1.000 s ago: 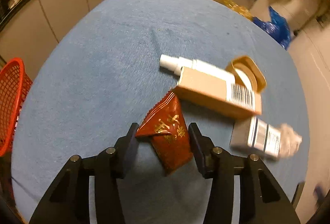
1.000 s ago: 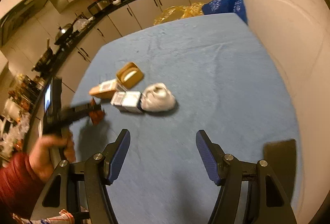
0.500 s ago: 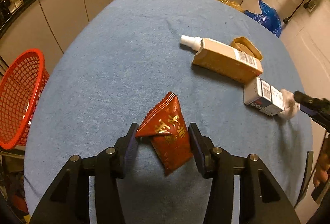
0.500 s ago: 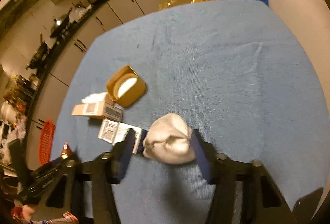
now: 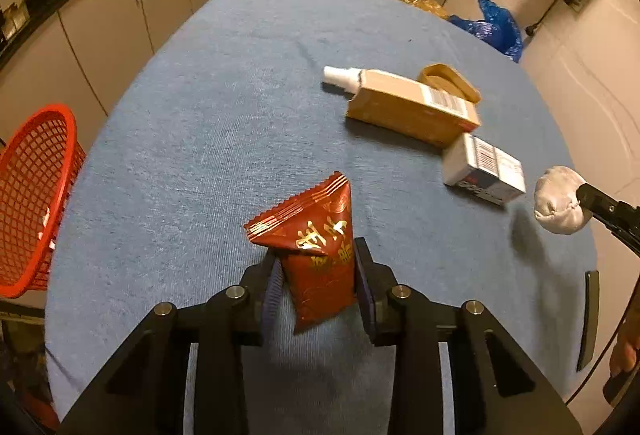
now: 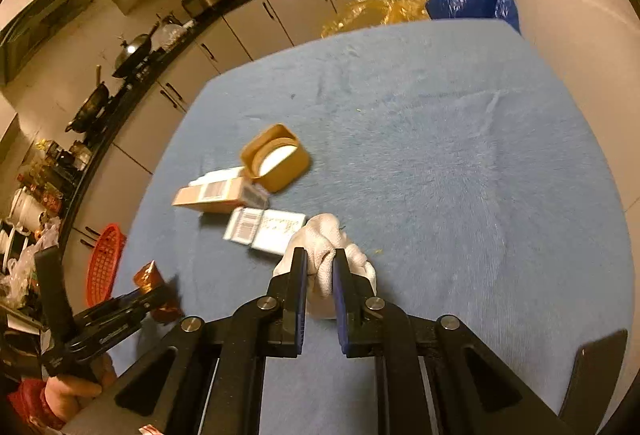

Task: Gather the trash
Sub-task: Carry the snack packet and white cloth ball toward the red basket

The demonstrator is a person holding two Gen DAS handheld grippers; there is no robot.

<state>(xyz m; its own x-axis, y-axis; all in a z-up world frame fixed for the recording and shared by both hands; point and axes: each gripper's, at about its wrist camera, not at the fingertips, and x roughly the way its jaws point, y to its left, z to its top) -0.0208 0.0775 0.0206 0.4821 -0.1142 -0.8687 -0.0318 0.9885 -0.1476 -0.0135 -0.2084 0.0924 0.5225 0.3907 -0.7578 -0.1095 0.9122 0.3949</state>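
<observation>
Closing both grippers on trash: left gripper (image 5: pixel 318 275) pinches the red snack packet (image 5: pixel 316 239), right gripper (image 6: pixel 320 275) squeezes the white wad (image 6: pixel 326 239), both near edge. Left on the table (image 5: pixel 200 115): two boxes, lid. Red basket (image 5: pixel 32 187) far left looks nearly empty.
</observation>
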